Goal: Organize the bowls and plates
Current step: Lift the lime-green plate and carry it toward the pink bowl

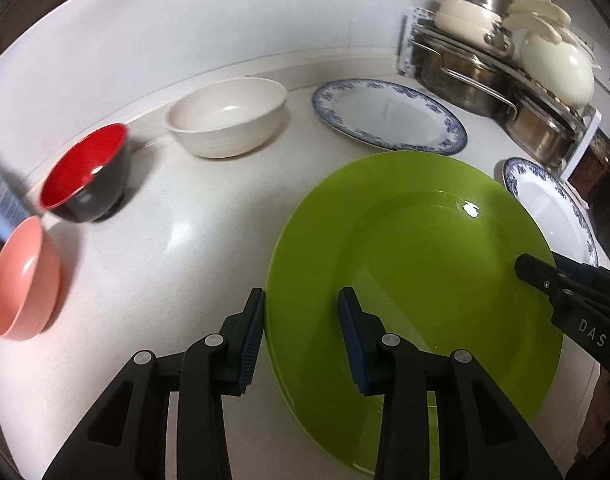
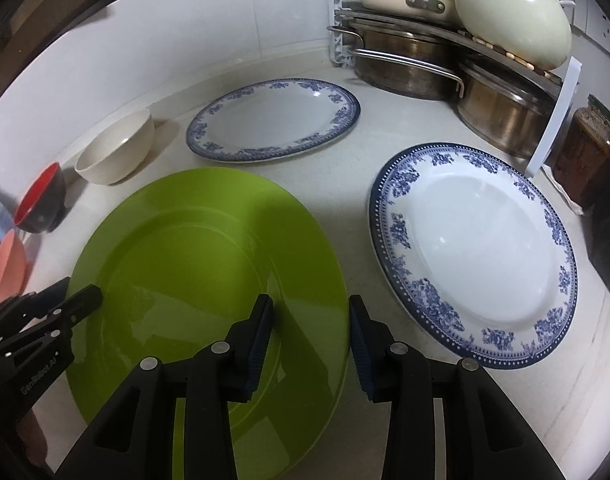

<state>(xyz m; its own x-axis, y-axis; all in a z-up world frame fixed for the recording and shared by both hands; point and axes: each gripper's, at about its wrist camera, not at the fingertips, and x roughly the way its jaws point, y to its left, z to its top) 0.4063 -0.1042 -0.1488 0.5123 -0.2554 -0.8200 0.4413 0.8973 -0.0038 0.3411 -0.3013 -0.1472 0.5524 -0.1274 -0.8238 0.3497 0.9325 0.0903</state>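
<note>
Green plate (image 1: 417, 280): on counter (image 1: 185, 216), near centre, its near edge cut off by both frames. Left gripper (image 1: 301, 300) and right gripper (image 2: 311, 308) spread apart, 1 astride each rim, gripping nothing.

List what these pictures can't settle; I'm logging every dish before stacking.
- Left view: small blue-rimmed white plate, right part hidden by the black right gripper.
- Right view: salmon-pink bowl, cut by the fisheye edge and left gripper.
- Both views: blue-white packet, blurred, label unreadable.
</note>
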